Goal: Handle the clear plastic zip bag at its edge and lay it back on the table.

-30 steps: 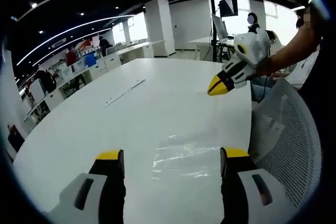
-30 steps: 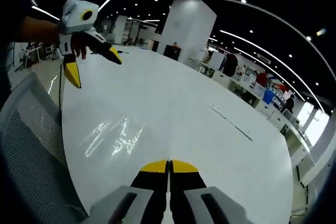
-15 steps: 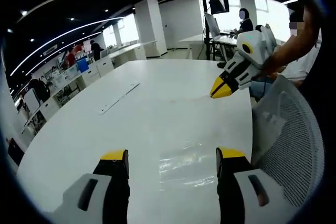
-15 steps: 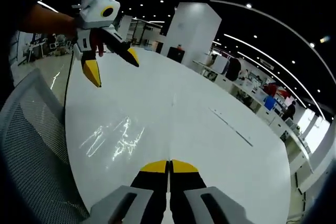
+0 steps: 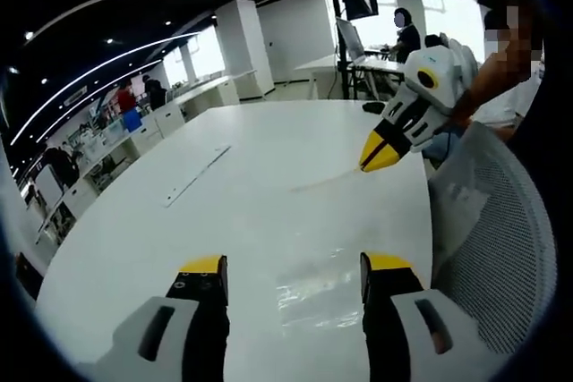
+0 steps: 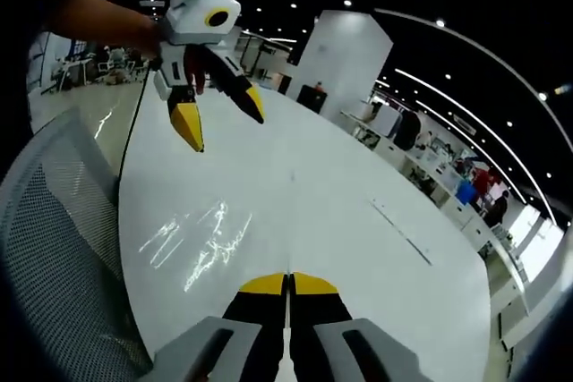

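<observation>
Zip bag [image 5: 327,279], clear and flat on the white table [image 5: 260,185] near the mesh chair [image 5: 497,239], lies below the left gripper [image 5: 291,275], jaws spread to take its edge; right gripper [image 6: 287,285], jaws pressed together, hovers empty.

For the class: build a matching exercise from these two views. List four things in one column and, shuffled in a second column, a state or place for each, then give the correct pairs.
Things:
1. left hand-held gripper
2. right hand-held gripper
3. clear zip bag
4. mesh chair back

States or places:
A. lying flat on the white table
B. jaws shut together
C. beside the table edge
D. jaws spread apart

Pairs: 1-D, 2-B, 3-A, 4-C
</observation>
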`<action>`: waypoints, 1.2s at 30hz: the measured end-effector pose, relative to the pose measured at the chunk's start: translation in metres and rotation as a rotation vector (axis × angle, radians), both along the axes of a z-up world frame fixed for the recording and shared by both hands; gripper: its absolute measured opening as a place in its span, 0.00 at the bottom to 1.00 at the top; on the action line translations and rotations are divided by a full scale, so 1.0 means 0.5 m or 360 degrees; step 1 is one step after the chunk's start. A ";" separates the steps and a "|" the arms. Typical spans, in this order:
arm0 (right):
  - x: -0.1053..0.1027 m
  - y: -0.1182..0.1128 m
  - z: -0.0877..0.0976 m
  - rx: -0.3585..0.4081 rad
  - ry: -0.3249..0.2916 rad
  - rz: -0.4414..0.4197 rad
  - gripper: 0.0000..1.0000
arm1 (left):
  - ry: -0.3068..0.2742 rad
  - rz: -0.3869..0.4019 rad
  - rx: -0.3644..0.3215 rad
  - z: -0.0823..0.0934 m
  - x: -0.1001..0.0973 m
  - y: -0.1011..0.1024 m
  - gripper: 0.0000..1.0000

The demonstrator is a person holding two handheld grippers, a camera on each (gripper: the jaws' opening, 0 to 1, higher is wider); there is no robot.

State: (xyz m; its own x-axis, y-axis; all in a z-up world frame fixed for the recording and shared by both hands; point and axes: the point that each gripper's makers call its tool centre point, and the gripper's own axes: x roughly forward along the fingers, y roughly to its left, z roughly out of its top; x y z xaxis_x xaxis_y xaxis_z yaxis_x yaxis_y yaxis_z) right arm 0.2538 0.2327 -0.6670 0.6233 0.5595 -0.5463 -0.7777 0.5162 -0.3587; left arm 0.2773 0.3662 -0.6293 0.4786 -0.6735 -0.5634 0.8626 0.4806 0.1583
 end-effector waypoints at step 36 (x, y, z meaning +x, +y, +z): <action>-0.031 0.034 -0.003 -0.0129 -0.0091 0.0229 0.00 | -0.0082 -0.0268 0.0206 -0.022 0.024 -0.038 0.37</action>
